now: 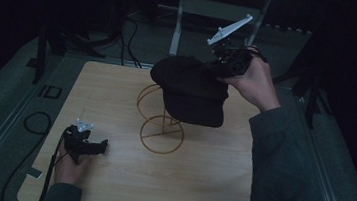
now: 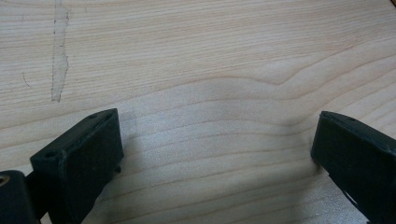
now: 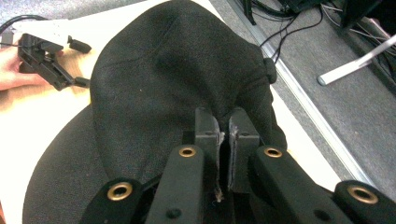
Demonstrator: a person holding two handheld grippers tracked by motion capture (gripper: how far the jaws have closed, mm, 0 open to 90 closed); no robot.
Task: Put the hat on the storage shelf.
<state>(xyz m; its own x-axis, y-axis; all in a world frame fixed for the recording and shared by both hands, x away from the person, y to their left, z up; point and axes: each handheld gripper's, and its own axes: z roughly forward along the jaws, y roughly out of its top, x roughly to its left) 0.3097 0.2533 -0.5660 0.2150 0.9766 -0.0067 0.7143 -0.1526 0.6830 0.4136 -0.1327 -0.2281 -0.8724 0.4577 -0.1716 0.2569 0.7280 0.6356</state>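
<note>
1. Resting at the near left of the table point(image 1: 107, 188), the left gripper point(image 1: 92, 145) lies idle, jaws spread wide with only bare wood between them.
2. Standing at mid-table, the wire hat stand point(image 1: 162, 129) partly carries the black cap point(image 1: 192, 92), which hangs over its upper ring.
3. Farther right, the right gripper point(image 1: 216, 68) is clenched on the cap's rear fabric; seating or lifting the cap looks unfinished, with release remaining.

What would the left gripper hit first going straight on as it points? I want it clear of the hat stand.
Probably the wooden tabletop: the left gripper, jaws open, looks straight onto bare wood.
</note>
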